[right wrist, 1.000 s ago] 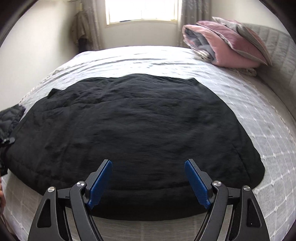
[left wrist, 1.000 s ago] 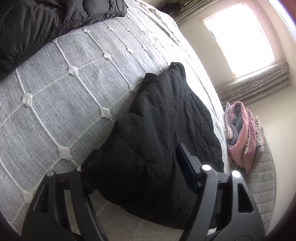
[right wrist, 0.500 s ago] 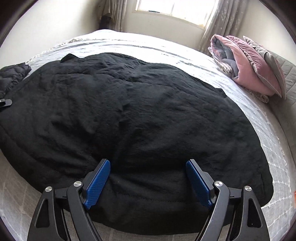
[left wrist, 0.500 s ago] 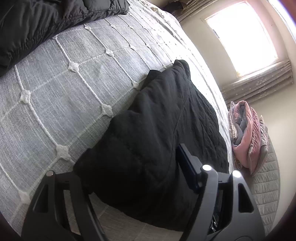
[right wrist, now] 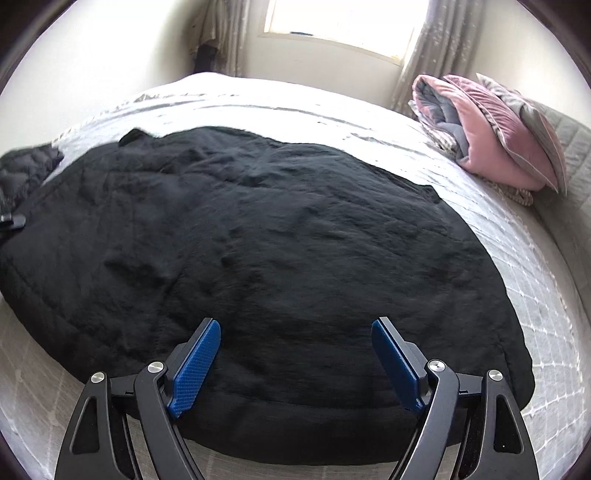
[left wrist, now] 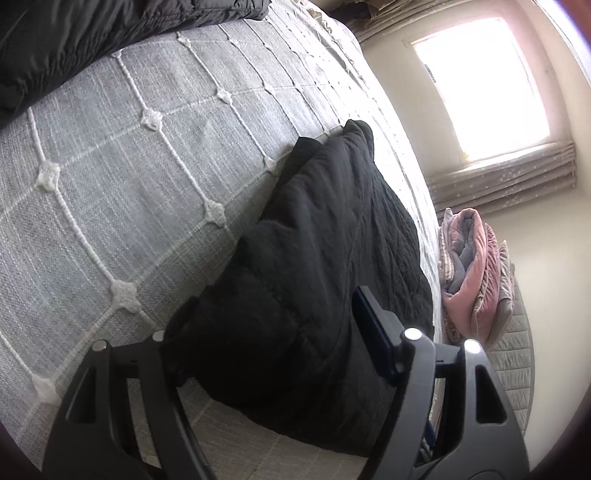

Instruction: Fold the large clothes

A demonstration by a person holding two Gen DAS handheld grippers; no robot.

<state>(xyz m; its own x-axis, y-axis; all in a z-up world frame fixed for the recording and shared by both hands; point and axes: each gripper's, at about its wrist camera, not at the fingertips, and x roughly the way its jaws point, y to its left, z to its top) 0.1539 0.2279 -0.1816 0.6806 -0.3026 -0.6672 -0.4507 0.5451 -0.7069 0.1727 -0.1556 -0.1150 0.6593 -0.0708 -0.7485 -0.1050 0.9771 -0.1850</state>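
A large black padded garment (right wrist: 280, 229) lies spread flat on the bed. My right gripper (right wrist: 295, 325) hovers open just above its near hem, both blue pads (right wrist: 195, 362) bare and nothing pinched. In the left wrist view the same garment (left wrist: 325, 229) shows as a thick folded edge running away from me. My left gripper (left wrist: 269, 306) stands wide around its near corner. The fabric hides the left finger's pad, and the right pad (left wrist: 373, 332) sits over the cloth without visibly pressing on it.
The bed has a grey cover with white diamond stitching (left wrist: 129, 166). A second dark jacket (left wrist: 74, 37) lies at its far side. Folded pink and grey bedding (right wrist: 491, 136) leans against the grey quilted headboard (right wrist: 576, 147). A bright window (right wrist: 343, 22) is behind the bed.
The right gripper has slid sideways along the garment's near hem and rolled, so its view tilted. The left gripper has hardly shifted. The garment lies as before.
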